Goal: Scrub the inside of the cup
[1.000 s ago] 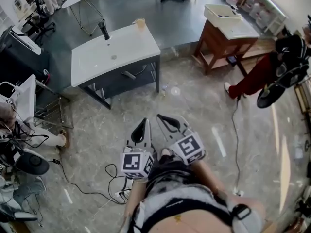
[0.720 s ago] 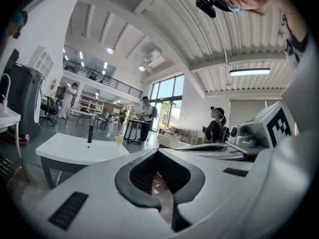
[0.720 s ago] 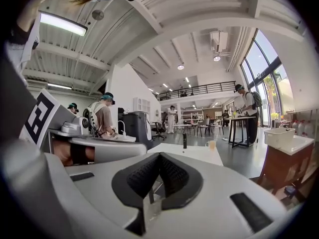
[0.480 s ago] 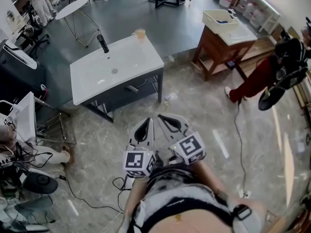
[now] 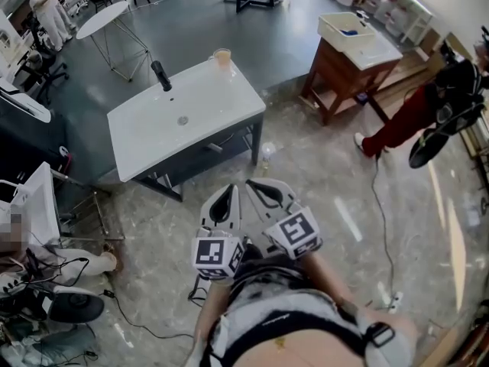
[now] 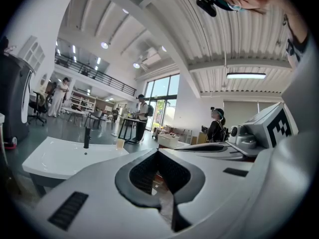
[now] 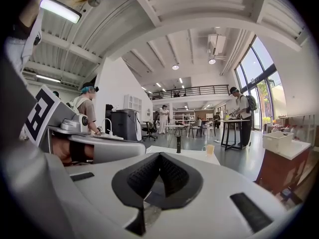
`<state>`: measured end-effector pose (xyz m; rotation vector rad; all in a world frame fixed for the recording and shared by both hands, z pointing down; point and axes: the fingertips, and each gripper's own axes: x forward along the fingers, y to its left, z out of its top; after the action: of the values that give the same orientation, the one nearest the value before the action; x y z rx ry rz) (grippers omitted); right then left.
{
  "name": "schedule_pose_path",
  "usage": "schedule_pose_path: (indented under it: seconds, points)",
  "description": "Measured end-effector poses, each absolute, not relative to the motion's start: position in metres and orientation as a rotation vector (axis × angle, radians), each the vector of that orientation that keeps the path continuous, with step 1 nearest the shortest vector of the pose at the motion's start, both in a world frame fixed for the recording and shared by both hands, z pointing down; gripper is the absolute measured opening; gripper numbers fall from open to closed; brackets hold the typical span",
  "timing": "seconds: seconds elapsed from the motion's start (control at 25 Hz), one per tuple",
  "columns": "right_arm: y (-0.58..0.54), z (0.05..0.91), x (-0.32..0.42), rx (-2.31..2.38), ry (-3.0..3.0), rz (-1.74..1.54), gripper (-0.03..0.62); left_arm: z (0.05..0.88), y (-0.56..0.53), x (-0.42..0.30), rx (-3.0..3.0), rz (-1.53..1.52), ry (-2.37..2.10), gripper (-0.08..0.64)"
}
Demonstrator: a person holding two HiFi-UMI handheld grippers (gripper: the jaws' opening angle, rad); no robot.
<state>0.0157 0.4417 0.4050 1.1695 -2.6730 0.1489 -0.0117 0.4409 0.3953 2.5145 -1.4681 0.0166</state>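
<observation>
We see the left gripper and right gripper side by side, close to the body and pointing ahead over the marble floor. Left gripper view: jaws together, nothing between the pads. Right gripper view: the same, jaws closed and empty.

The cup, pale orange and translucent, stands upright at the far edge of the white table, well apart from both grippers. It also shows small in the left gripper view and the right gripper view.

A black tap stands upright on the same table top, left of the cup, with the basin drain on the near side of it. A wooden stand with a white tub on top is off to the right. We can't tell what's inside the cup.
</observation>
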Motion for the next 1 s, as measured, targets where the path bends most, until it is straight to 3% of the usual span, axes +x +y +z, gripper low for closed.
schedule_pose_path:
  seconds: [1.0]
  points:
    - [0.373, 0.412, -0.02, 1.13, -2.671, 0.168, 0.002, 0.406, 0.373, -0.046, 2.481, 0.037, -1.465, 0.0]
